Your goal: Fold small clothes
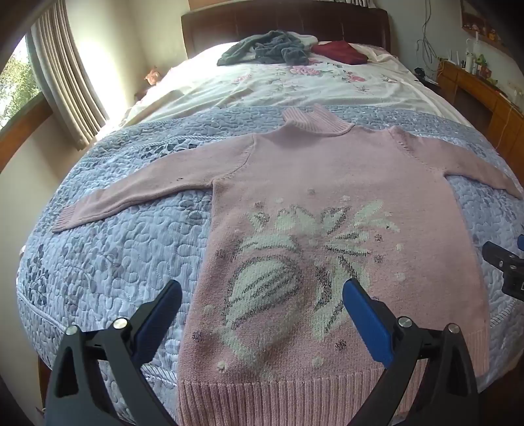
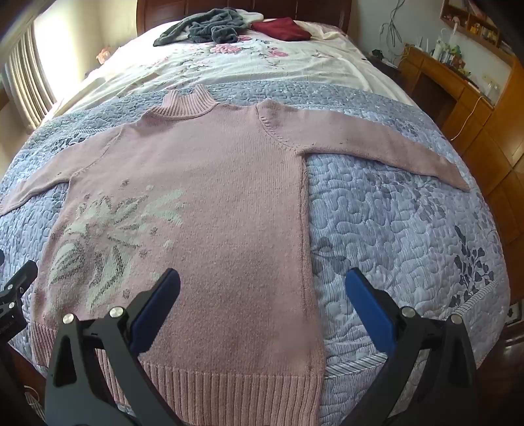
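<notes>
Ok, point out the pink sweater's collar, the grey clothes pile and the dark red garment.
Pink sweater's collar (image 2: 188,101), right wrist view, ribbed neck.
Grey clothes pile (image 1: 271,47), left wrist view, middle.
Dark red garment (image 2: 281,29), right wrist view, top face.

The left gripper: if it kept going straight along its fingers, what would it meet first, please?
Most likely the pink sweater: the open left gripper points at its white knitted flower, low on the front, on the blue quilt. Nothing shows in between, though depth is hard to judge.
</notes>
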A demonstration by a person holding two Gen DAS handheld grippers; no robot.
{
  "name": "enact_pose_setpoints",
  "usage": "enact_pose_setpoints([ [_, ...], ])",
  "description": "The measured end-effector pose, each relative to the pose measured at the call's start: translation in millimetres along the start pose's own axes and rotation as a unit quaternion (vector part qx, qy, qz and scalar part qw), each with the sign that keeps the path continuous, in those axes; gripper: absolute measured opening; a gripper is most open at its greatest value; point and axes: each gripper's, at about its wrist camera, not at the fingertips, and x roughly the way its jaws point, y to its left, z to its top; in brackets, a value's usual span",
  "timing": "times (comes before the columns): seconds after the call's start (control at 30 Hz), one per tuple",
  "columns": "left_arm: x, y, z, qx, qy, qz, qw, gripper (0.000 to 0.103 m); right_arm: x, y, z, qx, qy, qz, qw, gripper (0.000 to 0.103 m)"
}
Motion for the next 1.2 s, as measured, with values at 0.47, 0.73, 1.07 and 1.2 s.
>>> enact_pose_setpoints([
  [0.47,1.2,2.0,-0.6,-0.001,0.001,0.003,1.0000,0.099,1.8,-0.5,-0.4,0.001,0.000,0.001,1.000,0.100],
  [0.73,-1.4,3.5,-0.6,-0.001,-0.002,0.007,1.0000,0.099,4.0,-0.3,-0.5,0.001,-0.004,0.002,1.000,0.100],
  [1.07,-2.5,3.4,-0.3,0.001,-0.002,0.010,1.0000,0.099,0.1,0.6,2.1,-0.001,0.001,0.001,1.000,0.100],
  [1.2,-2.3,4.2,-0.4,0.001,-0.003,0.011,0.9999,0.099,0.8,0.4,1.8,-0.003,0.005,-0.002,1.000,0.100],
])
